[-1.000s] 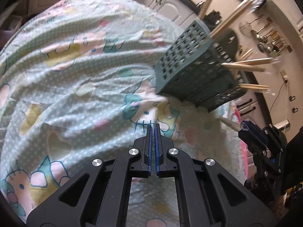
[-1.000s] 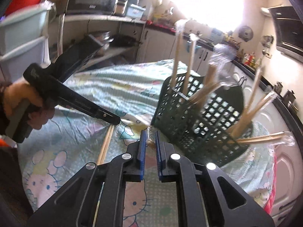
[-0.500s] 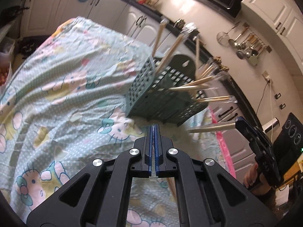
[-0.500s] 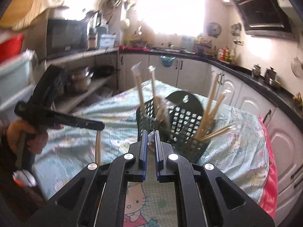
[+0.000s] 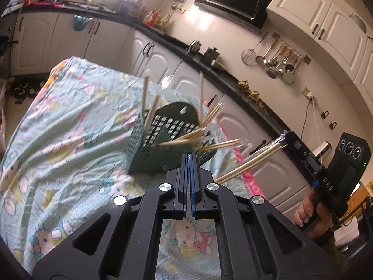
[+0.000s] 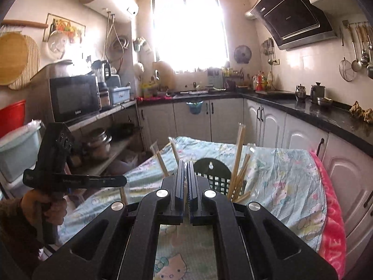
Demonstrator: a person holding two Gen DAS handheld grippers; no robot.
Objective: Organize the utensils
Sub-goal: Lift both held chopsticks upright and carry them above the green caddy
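In the kitchen, your worktop point(image 5: 70, 126) under its cartoon cloth carries the green basket point(image 5: 160, 144) bristling with wrapped chopsticks point(image 5: 149, 114), while your left claw point(image 5: 189, 163) is pressed together, bare, and your right claw point(image 6: 185, 177) pinches a wrapped chopstick pair point(image 5: 247, 165) above it.

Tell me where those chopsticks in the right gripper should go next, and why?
Probably over the green basket, then tip-down into it: the right gripper is shut on a wrapped chopstick pair beside the basket, where other chopsticks already stand.
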